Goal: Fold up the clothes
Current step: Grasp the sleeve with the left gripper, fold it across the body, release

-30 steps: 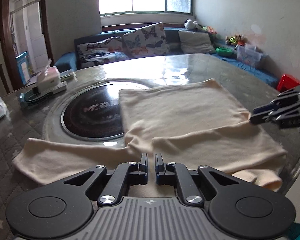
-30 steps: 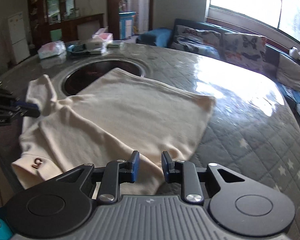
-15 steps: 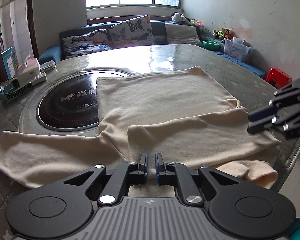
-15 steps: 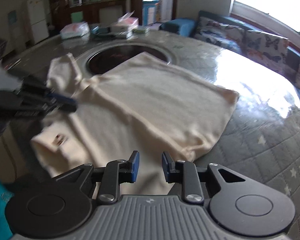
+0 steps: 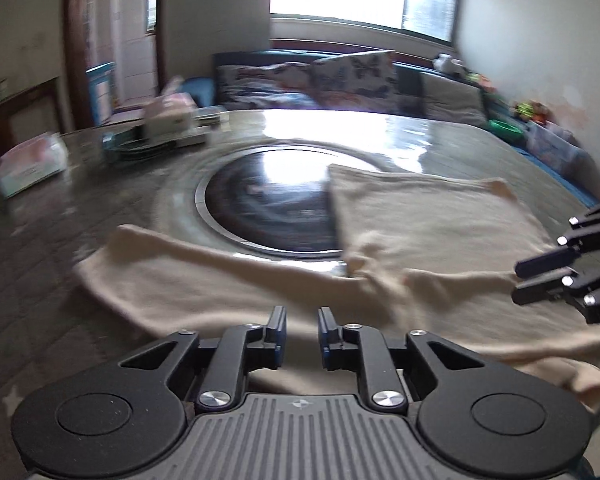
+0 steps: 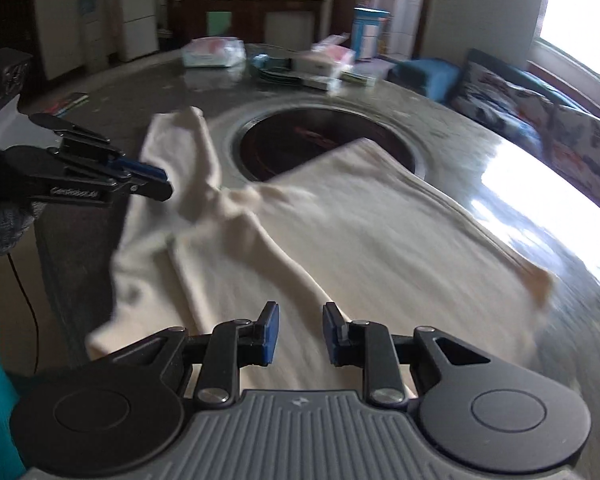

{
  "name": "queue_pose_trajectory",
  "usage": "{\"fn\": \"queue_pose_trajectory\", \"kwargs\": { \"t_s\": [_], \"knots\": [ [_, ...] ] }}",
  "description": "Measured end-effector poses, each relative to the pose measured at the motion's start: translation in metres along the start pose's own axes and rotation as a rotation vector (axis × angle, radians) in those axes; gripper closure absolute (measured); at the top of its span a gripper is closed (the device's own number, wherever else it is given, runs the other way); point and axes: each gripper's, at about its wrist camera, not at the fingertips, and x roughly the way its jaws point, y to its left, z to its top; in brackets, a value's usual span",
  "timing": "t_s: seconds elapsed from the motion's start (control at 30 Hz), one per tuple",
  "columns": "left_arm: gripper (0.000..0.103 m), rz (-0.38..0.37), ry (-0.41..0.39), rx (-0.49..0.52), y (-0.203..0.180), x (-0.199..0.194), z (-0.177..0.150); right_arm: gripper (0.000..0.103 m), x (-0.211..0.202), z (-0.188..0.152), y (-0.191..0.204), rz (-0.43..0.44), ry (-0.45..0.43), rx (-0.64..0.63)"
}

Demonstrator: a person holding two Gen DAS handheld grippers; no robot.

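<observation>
A cream long-sleeved top [image 5: 432,232] lies on the round table, its body folded and one sleeve [image 5: 188,268] stretched out to the left. My left gripper [image 5: 302,330] is open with a narrow gap, empty, just above the garment's near edge. My right gripper [image 6: 298,334] is open and empty above the garment's [image 6: 364,240] near edge. In the left wrist view the right gripper [image 5: 540,276] hovers at the right over the top. In the right wrist view the left gripper [image 6: 156,182] hovers by the sleeve [image 6: 184,148].
A dark round inset plate [image 5: 268,208] sits in the middle of the quilt-patterned table [image 5: 60,240]. Tissue packs and boxes [image 5: 168,120] stand at the far left. A sofa with cushions [image 5: 340,80] lies beyond. The table edge [image 6: 56,280] drops off at the left.
Both grippers have swung leftward, the views are blurred. The left gripper's gap has widened a little. The garment lies much as before.
</observation>
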Motion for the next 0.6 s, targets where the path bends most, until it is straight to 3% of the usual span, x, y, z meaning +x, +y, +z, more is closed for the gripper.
{"fn": "queue_pose_trajectory", "kwargs": {
  "t_s": [0.13,0.2,0.3,0.6],
  "knots": [
    [0.071,0.088,0.000,-0.071,0.030,0.005,0.004,0.081,0.024,0.019,0.013,0.045,0.000,-0.050],
    [0.063,0.133,-0.001,-0.117,0.043,0.009,0.007,0.081,0.036,0.028,0.019,0.068,0.000,-0.075],
    [0.063,0.197,-0.001,-0.186,0.063,0.014,0.011,0.081,0.052,0.034,0.023,0.093,0.015,-0.077],
    [0.066,0.318,-0.005,-0.370,0.101,0.037,0.024,0.081,0.034,0.031,0.017,0.069,-0.020,-0.045]
  ]
}}
